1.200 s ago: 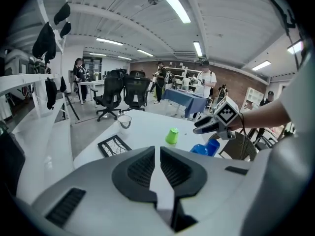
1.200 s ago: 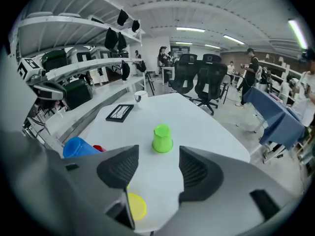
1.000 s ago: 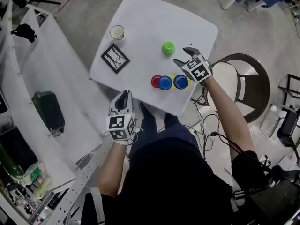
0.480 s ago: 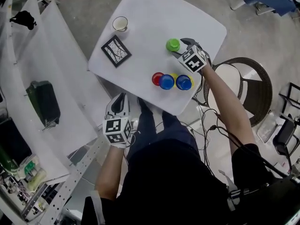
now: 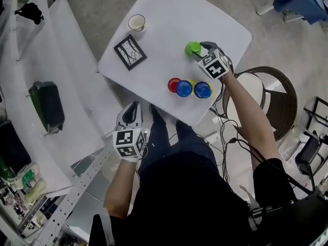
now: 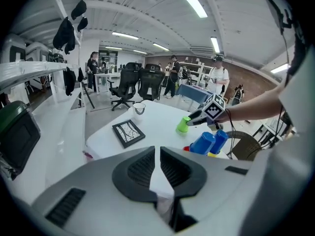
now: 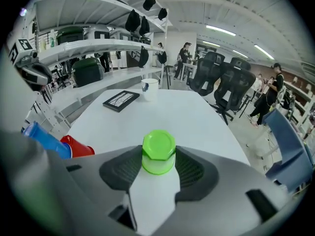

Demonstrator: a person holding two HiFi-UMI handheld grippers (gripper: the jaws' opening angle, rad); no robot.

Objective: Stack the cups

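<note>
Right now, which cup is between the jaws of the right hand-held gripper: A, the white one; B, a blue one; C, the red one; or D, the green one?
D: the upside-down green cup stands between the jaws of the right hand-held gripper, which have just been closing onto its sides.

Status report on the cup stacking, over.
Left gripper shut, empty, short of the table. Right gripper jaws just closing on green cup. Red cup and blue cups stand apart, nothing blocking.

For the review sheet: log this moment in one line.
right gripper: jaws just closed on green cup, on table | left gripper: shut, empty, beside table | red cup, blue cups: untouched near edge
</note>
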